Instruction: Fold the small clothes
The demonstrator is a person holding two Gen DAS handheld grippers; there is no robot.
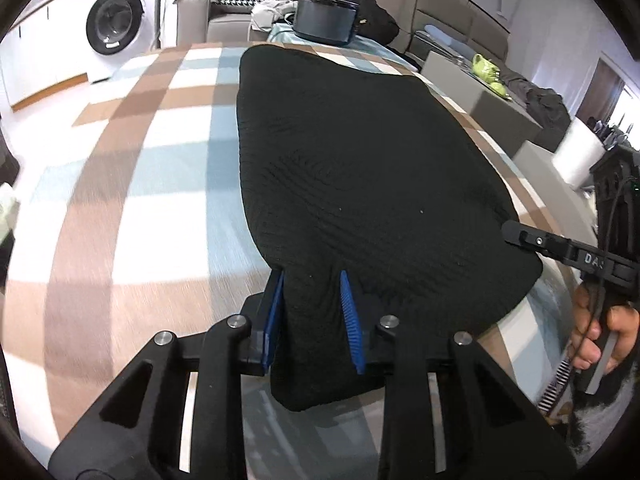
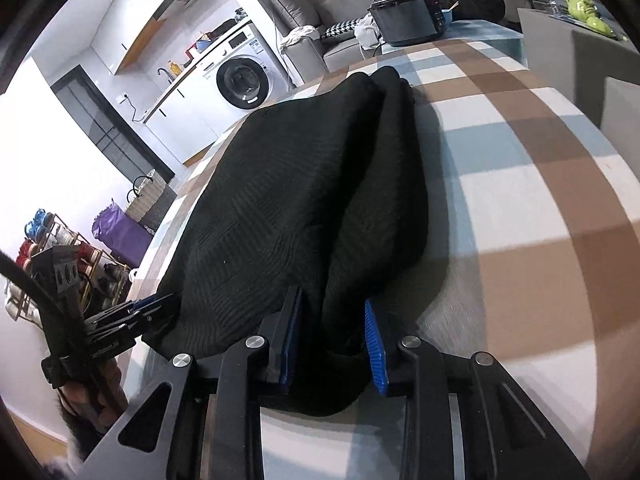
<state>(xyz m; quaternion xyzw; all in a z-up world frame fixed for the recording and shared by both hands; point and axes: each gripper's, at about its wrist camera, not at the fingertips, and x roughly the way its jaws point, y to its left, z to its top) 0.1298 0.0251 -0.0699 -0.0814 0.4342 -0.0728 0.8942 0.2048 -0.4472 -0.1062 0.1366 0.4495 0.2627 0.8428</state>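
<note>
Black garment [image 1: 360,152] on checked cloth [image 1: 160,152]; washing machine [image 1: 116,20] behind.

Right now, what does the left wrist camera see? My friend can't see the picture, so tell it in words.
The left gripper pinches the near edge of a black knitted garment spread on a checked cloth. At the right edge, the right gripper, held in a hand, reaches the garment too. A washing machine stands behind.

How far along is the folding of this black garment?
Done: the black garment lies spread on the checked cloth, one side already doubled over in the right wrist view. In hand: the left hand-held gripper and right hand-held gripper each pinch its near edge. Left: the next fold and squaring up.
</note>
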